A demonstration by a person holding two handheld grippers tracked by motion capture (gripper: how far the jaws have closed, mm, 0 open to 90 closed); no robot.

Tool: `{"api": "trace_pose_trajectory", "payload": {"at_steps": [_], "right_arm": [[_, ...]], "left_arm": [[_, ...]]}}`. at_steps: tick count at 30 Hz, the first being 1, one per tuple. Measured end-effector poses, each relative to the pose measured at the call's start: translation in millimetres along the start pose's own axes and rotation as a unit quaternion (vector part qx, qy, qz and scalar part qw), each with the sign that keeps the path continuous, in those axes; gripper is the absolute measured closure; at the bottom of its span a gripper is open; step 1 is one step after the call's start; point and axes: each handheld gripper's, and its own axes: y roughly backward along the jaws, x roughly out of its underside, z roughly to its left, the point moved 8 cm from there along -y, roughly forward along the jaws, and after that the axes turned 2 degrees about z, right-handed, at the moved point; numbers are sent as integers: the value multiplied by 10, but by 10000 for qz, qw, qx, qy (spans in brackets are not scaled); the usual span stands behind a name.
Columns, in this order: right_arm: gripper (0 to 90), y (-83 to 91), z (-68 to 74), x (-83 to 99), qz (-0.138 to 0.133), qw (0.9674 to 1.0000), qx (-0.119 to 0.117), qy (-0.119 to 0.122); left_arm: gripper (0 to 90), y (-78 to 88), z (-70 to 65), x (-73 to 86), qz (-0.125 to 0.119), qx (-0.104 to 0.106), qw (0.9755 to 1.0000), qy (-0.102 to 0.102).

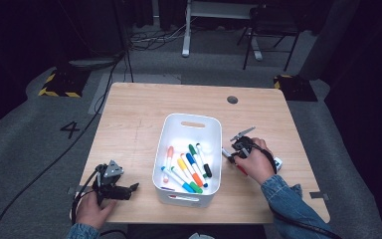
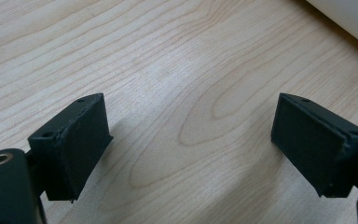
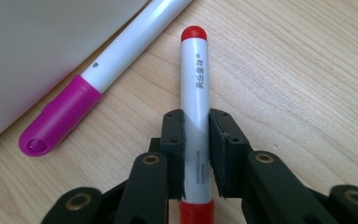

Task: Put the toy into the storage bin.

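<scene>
Red marker (image 3: 195, 116): I have it pinched across its white barrel in my right tongs (image 3: 196, 154), pads pressed on both sides, with the red cap showing at the near end and a red tip at the far end. It lies flat on the bench (image 1: 134, 114), just off the right side of the white bin (image 1: 189, 124), toward the bench's right edge. I judge the grip sits mid-barrel so the marker stays level when lifted and does not swing. The hold runs along the marker's length, which should make it easy to drop in beside the others.

A pink marker (image 3: 98, 79) lies beside the red one, close against the bin wall, apart from my tongs; I would take it as next in line. The bin already holds a loose heap of markers (image 1: 186, 169) in orange, blue, green, yellow and black, so the sorting looks well along.

My left tongs (image 2: 191, 140) are spread wide with nothing between them, resting low over bare wood near the bench's front left corner, kept clear of the work, I think.

On the red marker's barrel there is grey printing: some Chinese characters I cannot make out, and smaller Latin lettering too fine to read with any certainty
</scene>
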Motion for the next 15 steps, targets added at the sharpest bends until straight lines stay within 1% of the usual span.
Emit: {"api": "trace_pose_trajectory", "payload": {"at_steps": [2, 5, 6, 9, 11, 14, 15], "right_arm": [[769, 0, -4, 0, -2, 10000, -2, 5], [769, 1, -3, 1, -6, 10000, 0, -7], [769, 2, -1, 1, -27, 10000, -7, -59], [770, 5, -22, 10, -85, 9999, -68, -107], [770, 9, -48, 21, -70, 9999, -35, -102], [770, 58, -42, 8, -147, 9997, -94, -149], [770, 86, -31, -2, -198, 9996, -155, -153]], "left_arm": [[115, -1, -5, 1, 0, 12, 10000, 24], [115, 0, -1, 0, 1, 4, 10000, 1], [115, -1, -4, 1, 0, 11, 10000, 24], [115, -2, -7, 1, 2, 24, 10000, 30], [115, -1, -5, 1, 2, 16, 10000, 26], [115, -2, -7, 1, 1, 22, 10000, 31], [115, -2, -6, 1, -1, 19, 10000, 28]]}}
